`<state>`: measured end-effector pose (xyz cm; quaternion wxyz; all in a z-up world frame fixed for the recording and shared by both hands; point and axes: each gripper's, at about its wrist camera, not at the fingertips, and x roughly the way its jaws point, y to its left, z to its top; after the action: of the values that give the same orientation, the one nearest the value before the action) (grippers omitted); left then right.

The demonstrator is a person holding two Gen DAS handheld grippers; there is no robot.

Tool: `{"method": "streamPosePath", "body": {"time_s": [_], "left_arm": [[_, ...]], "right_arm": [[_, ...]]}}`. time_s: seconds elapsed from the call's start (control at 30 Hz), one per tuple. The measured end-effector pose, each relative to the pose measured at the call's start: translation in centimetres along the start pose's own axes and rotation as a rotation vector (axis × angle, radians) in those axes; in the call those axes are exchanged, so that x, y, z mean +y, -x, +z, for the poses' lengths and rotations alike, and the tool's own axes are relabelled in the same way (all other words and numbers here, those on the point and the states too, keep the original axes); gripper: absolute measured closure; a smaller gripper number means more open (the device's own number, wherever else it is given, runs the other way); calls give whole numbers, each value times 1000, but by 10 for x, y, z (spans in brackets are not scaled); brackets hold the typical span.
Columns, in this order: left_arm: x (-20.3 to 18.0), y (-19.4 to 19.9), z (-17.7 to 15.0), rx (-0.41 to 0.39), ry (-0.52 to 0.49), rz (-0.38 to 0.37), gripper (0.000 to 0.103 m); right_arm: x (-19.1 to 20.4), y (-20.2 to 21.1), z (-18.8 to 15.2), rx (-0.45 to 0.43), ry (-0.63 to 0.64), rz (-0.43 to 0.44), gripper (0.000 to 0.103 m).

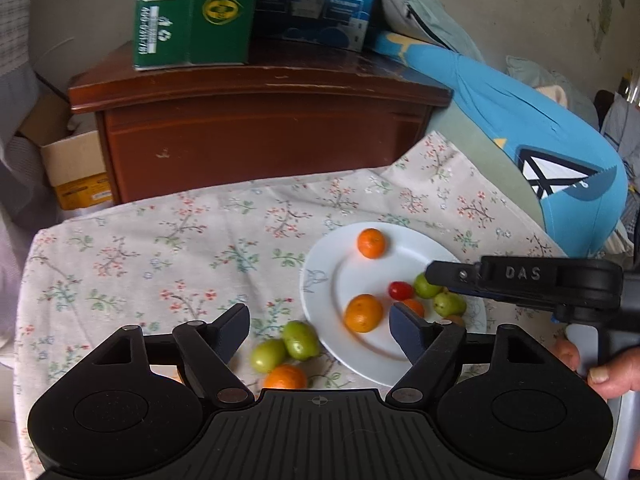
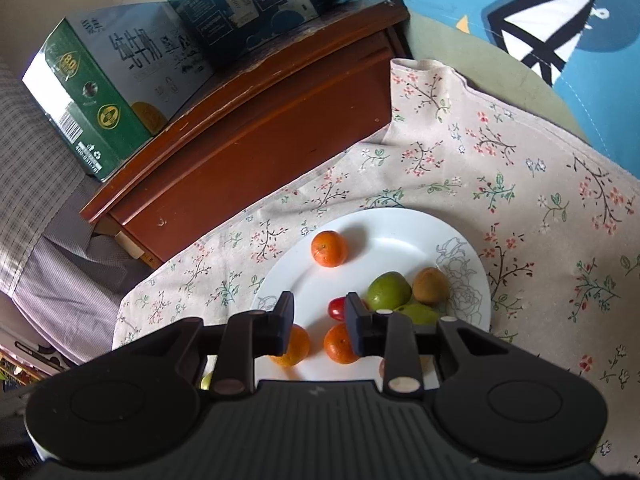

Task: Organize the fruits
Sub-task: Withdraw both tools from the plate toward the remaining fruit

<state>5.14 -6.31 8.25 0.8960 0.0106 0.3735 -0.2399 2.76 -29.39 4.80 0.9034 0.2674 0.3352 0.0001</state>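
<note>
A white plate (image 1: 326,280) (image 2: 400,228) lies on the floral cloth. It holds two oranges (image 1: 371,243) (image 1: 363,313), a red tomato (image 1: 401,289) (image 2: 335,307), green fruits (image 1: 450,303) (image 2: 389,291) and a brown fruit (image 2: 430,286). Off the plate, on the cloth, lie two green fruits (image 1: 300,340) (image 1: 268,355) and an orange (image 1: 285,377). My left gripper (image 1: 318,316) is open wide above the plate's near-left rim, holding nothing. My right gripper (image 2: 319,304) (image 1: 432,274) hovers over the plate with a narrow empty gap; two oranges (image 2: 338,344) (image 2: 294,346) lie below its fingers.
Behind the cloth stands a dark wooden cabinet (image 1: 260,136) with a green carton (image 1: 192,16) and a blue carton (image 1: 320,0) on top. A blue cushion (image 1: 540,140) lies at the right, a cardboard box (image 1: 76,168) at the left. A hand (image 1: 604,372) holds the right gripper.
</note>
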Motion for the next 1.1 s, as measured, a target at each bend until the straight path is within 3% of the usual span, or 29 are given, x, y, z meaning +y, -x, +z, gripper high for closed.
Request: {"method": "streamPosePath", "body": {"time_s": [0.2,0.33,0.6,1.1], "left_arm": [[23,14,4,-8,24,69,25],[43,22,4,4,80,84,25],[66,30,0,33,100,124,25],[77,4,-21,78,98,172,25]], "right_arm": [[10,5,-8,7,57,12,73],[18,9,-14,15,94,27,73],[36,18,-39,39,171,69,72],[66,-3,-73,106,301,174,72]]}}
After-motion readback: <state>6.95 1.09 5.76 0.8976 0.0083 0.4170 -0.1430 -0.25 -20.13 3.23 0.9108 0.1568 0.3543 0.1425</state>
